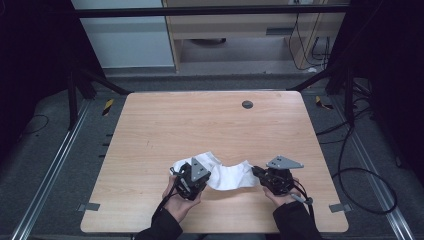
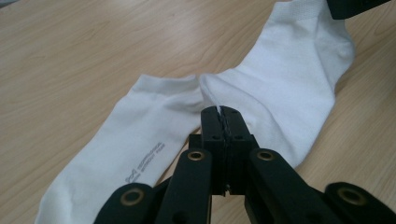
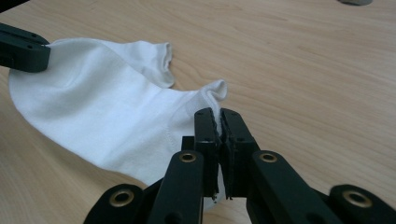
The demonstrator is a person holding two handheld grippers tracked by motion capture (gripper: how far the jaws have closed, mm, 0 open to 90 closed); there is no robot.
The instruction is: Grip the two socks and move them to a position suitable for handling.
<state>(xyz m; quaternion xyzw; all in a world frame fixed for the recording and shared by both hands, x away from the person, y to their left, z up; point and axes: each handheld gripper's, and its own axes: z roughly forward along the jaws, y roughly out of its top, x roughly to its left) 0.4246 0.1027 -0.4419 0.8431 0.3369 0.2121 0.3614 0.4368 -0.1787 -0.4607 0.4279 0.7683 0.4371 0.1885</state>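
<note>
Two white socks on the near half of the wooden counter (image 1: 210, 125), between the two grippers. Upper sock (image 2: 285, 79) lies over the lower sock (image 2: 135, 135), which carries small grey print and pokes out on the left side. Left gripper (image 2: 222, 111) has its jaws closed, pinching the upper sock's edge, with a thin line of fabric showing between them. Right gripper (image 3: 219, 114) has its jaws nearly together on the same sock's other end, cloth caught between. In the high view the left gripper (image 1: 191, 176) and right gripper (image 1: 276, 176) sit near the front edge with the sock spanning between. Likely step: stretching or aligning the upper sock over the lower. To do well: keep both pinches firm, pull evenly, stay low over the counter, avoid dragging the lower sock out of place. Risk: thin edge grip slipping.
</note>
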